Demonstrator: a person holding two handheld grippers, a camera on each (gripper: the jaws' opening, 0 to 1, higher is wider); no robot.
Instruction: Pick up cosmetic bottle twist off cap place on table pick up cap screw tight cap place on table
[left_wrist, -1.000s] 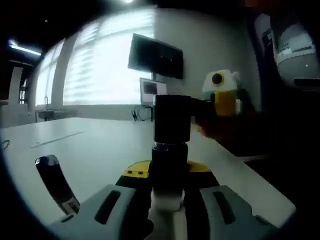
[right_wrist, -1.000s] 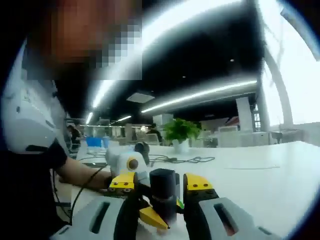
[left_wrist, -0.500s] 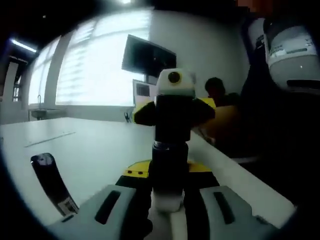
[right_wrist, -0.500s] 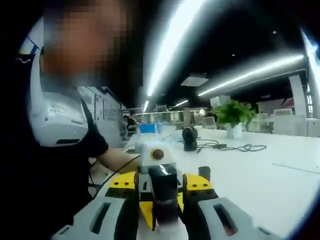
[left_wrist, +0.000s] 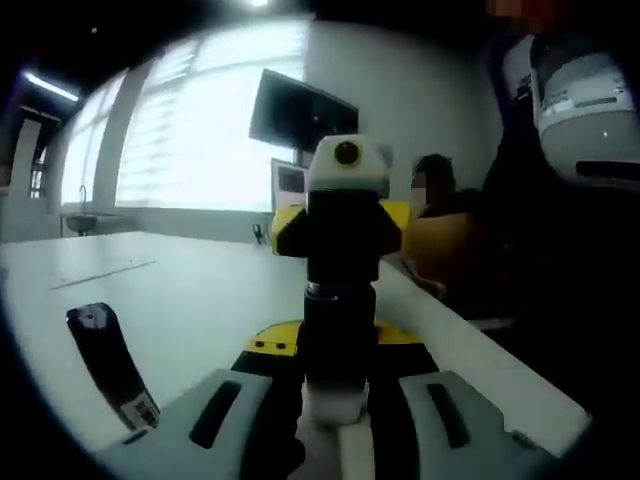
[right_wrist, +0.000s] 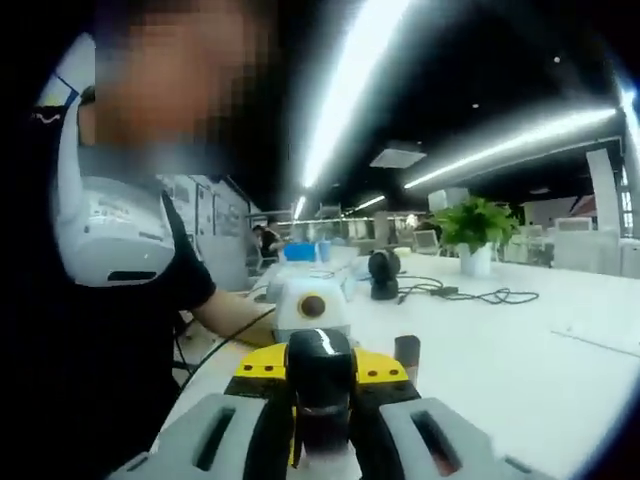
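Left gripper view
- left gripper: jaws closed on the lower body of the bottle, which stands upright between them, above the table
- cap: black, on top of the bottle neck, a thin ring visible just under it
- right gripper: comes in from behind the cap, yellow-tipped jaws on both sides of it, touching
- tube: dark, lying tilted on the table to the left, well apart from the bottle
- background: screen on the wall, bright window, a person's torso at right

Right gripper view
- right gripper: jaws nearly closed, clamped on the cap, yellow tips touching both sides
- bottle: hidden below the cap, can't make it out here
- left gripper: white housing just behind the cap, facing this way; jaw state can't be told from this side
- person: at left, dark shirt, forearm reaching toward the left gripper
- table: white; potted plant, cables and a small dark device farther back
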